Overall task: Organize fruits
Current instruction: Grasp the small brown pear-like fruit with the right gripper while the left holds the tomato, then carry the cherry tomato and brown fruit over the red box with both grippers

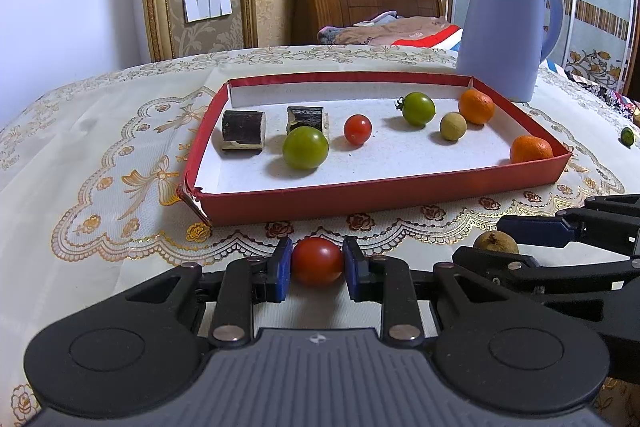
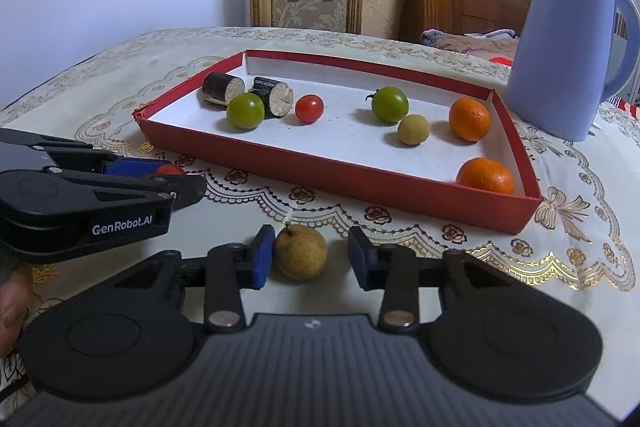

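Observation:
My left gripper (image 1: 316, 265) is shut on a red tomato (image 1: 317, 259), held low over the tablecloth just in front of the red tray (image 1: 380, 193). To its right, my right gripper (image 2: 312, 259) is open around a brown longan (image 2: 300, 253) that lies on the cloth. Its left pad touches the fruit and its right pad stands clear. The tray (image 2: 320, 179) holds two dark cut pieces, two green tomatoes, a small red tomato, a pale longan and two oranges. In the right wrist view the left gripper (image 2: 168, 175) shows at the left with its tomato (image 2: 170, 169).
A blue kettle (image 1: 504, 27) stands behind the tray's far right corner. A small green fruit (image 1: 627, 136) lies on the cloth to the right of the tray. A person's hand (image 2: 10, 303) is at the left edge. A bed is beyond the table.

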Motion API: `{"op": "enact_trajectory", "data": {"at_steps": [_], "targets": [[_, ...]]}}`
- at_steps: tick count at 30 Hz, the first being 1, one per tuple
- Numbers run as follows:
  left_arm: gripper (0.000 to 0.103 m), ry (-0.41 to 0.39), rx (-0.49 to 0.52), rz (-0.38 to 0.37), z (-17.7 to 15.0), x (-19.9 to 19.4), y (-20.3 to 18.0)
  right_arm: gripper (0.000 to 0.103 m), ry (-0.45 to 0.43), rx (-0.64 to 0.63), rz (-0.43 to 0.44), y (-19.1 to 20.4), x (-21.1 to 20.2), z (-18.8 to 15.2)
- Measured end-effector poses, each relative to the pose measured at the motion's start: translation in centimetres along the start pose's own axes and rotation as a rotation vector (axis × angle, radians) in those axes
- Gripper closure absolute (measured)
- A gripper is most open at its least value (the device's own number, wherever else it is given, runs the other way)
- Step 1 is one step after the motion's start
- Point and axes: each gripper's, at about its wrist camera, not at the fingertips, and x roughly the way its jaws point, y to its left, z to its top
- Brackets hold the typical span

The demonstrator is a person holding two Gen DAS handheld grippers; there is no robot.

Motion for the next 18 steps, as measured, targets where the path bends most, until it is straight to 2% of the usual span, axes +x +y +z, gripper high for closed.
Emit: {"op": "enact_trajectory", "data": {"at_steps": [3,5,7,8,9,18], "targets": [[0.077,0.000,0.004,0.002,0.00,-0.01,-0.10,0.057,0.006,-0.007,-0.005,-0.12,-0.16,-0.16],[0.077,0.000,0.002,0.002,0.00,-0.01,-0.08,0.057,0.003,-0.007,-0.005,-0.20,-0.16,-0.20],[0.077,0.000,0.002,0.001,0.00,-0.01,-0.10,0.062,-0.001,-0.007,-0.002,-0.23,-0.20,-0.23],[0.077,0.000,0.003,0.002,0.00,-0.01,-0.11,0.073,-0.003,-0.011,0.000,-0.15,-0.25,-0.25],[0.077,-0.001,0.003,0.002,-0.01,-0.02,-0.09,0.077,-0.007,-0.018,-0.002,-0.05,-0.28,-0.28],[0.077,-0.011,0.047,0.007,-0.10,-0.29,-0.67,0.077,-0.035,0.009,0.006,-0.52,-0.77,-0.21]]}}
